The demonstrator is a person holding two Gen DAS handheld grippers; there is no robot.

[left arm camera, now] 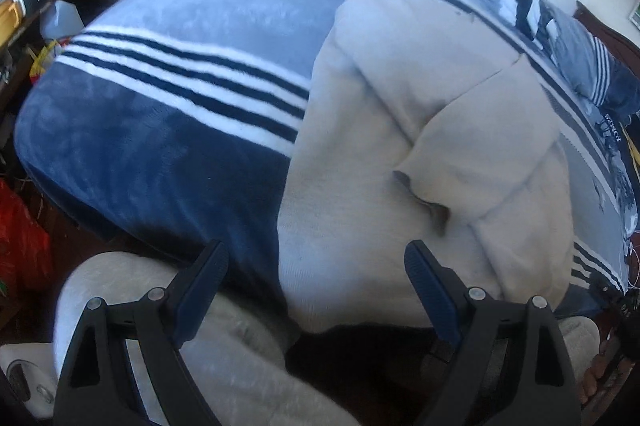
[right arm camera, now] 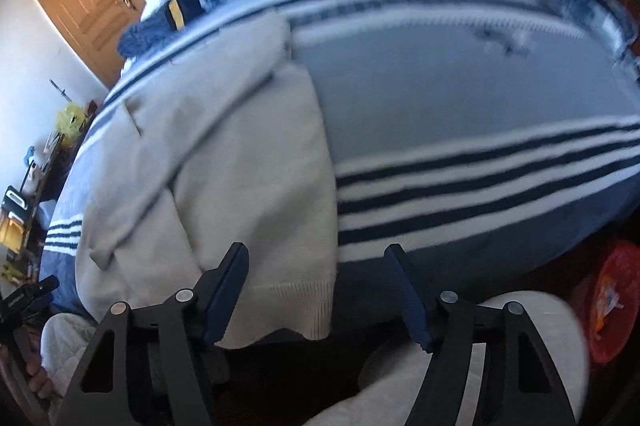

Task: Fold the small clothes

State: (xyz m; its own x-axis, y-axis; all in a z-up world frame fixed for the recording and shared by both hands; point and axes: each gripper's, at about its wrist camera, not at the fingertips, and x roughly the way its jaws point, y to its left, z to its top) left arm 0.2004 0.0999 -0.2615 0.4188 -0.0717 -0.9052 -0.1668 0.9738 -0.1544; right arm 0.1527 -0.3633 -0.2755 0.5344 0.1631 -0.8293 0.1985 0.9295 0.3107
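A cream sweater (left arm camera: 400,130) lies partly folded on a striped blanket (left arm camera: 160,130), its hem at the bed's near edge. The left gripper (left arm camera: 316,286) hangs above the hem's left corner, jaws wide, grasping nothing. The right gripper (right arm camera: 316,286) hangs over the right corner, jaws apart, empty.

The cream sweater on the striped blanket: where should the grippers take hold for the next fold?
Probably the ribbed hem of the cream sweater, one corner each, coming from the bed's near edge. The hem overhangs that edge, and the left gripper and right gripper hang open above it.
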